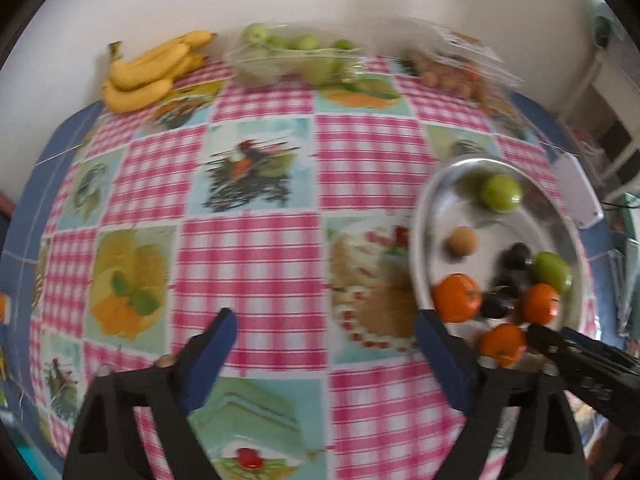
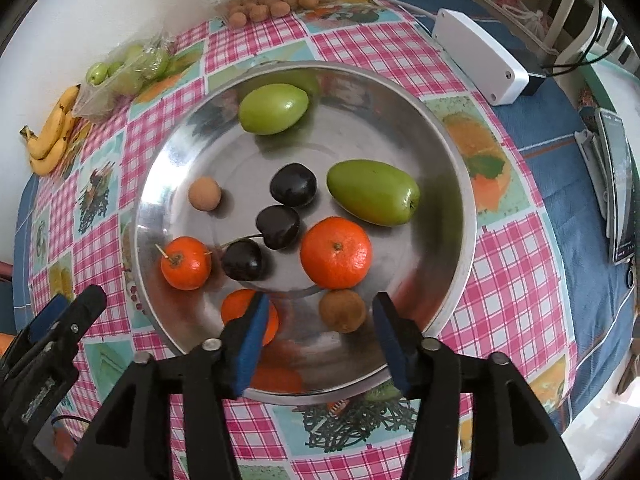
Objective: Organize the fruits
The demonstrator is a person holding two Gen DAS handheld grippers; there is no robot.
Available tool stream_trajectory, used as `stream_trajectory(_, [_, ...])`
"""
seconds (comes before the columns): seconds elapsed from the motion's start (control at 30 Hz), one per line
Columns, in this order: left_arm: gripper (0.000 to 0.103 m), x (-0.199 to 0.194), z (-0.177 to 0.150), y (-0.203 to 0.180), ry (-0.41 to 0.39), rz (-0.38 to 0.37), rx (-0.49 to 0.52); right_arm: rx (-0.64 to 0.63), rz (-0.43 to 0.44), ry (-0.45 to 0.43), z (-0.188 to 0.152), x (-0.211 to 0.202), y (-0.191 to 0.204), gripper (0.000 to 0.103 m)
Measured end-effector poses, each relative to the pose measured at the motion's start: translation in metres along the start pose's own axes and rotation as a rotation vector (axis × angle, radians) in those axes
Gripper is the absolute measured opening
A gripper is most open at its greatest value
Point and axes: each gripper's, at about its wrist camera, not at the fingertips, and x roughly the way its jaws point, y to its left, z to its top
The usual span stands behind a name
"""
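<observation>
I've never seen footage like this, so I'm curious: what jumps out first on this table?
The shiny metal plate on the pink checked tablecloth, loaded with oranges, green fruits and dark cherries. The right gripper hangs open over its near edge beside a small brown fruit. Bananas lie by the far wall.

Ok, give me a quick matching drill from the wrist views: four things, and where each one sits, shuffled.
Things:
1. bananas
2. dark cherries
3. white box
4. brown longan

Places:
A. middle of the metal tray
B. on the tray, between the right gripper fingers, untouched
C. off the tray, by the wall, next to the bag of green fruit
D. on the blue cloth past the tray

Pairs: 1-C, 2-A, 3-D, 4-B
</observation>
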Motion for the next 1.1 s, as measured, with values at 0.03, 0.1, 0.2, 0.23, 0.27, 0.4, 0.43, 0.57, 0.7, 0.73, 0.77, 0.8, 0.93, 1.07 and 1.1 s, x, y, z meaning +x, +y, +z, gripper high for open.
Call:
stream_trajectory(0.03, [0.102, 0.001, -0.002, 0.003, -0.001, 0.007, -0.008, -0.004, 0.001, -0.005, 0.0, -0.001, 0.001, 0.062])
stream_trajectory(0.1, [0.103, 0.001, -0.004, 0.008, -0.005, 0.016, -0.015, -0.014, 0.002, -0.016, -0.002, -0.004, 0.004, 0.07])
stream_trajectory(0.2, [0.103, -0.001, -0.009, 0.012, -0.019, 0.036, -0.009, -0.026, 0.002, -0.027, -0.002, -0.007, 0.007, 0.072])
stream_trajectory(0.23, [0.103, -0.002, -0.01, 0.012, -0.021, 0.038, -0.006, -0.032, 0.002, -0.03, -0.003, -0.008, 0.008, 0.073])
stream_trajectory(0.27, [0.103, -0.001, -0.011, 0.012, -0.022, 0.038, -0.005, -0.036, 0.003, -0.034, -0.004, -0.009, 0.009, 0.075])
stream_trajectory(0.4, [0.103, -0.004, -0.017, 0.016, -0.024, 0.039, -0.006, -0.043, 0.015, -0.068, -0.005, -0.014, 0.012, 0.093])
stream_trajectory(0.43, [0.103, -0.006, -0.018, 0.017, -0.027, 0.042, -0.005, -0.044, 0.02, -0.074, -0.005, -0.014, 0.014, 0.096])
stream_trajectory(0.57, [0.103, -0.013, -0.021, 0.021, -0.046, 0.074, -0.013, -0.059, 0.018, -0.091, -0.011, -0.018, 0.02, 0.096])
stream_trajectory(0.7, [0.103, -0.021, -0.025, 0.025, -0.066, 0.112, -0.014, -0.075, 0.01, -0.109, -0.017, -0.022, 0.025, 0.097])
stream_trajectory(0.73, [0.103, -0.023, -0.027, 0.026, -0.071, 0.123, -0.014, -0.079, 0.01, -0.114, -0.019, -0.024, 0.026, 0.097])
stream_trajectory(0.77, [0.103, -0.025, -0.028, 0.027, -0.076, 0.133, -0.014, -0.085, 0.01, -0.12, -0.021, -0.025, 0.028, 0.097])
stream_trajectory(0.8, [0.103, -0.028, -0.031, 0.028, -0.085, 0.145, -0.015, -0.09, 0.01, -0.121, -0.021, -0.024, 0.031, 0.097])
stream_trajectory(0.93, [0.103, -0.037, -0.039, 0.031, -0.114, 0.193, -0.017, -0.103, 0.006, -0.128, -0.031, -0.026, 0.034, 0.097])
stream_trajectory(1.07, [0.103, -0.041, -0.047, 0.036, -0.12, 0.212, -0.023, -0.105, 0.006, -0.137, -0.04, -0.028, 0.032, 0.097])
stream_trajectory(1.1, [0.103, -0.042, -0.049, 0.036, -0.12, 0.213, -0.024, -0.104, 0.007, -0.139, -0.041, -0.028, 0.032, 0.097])
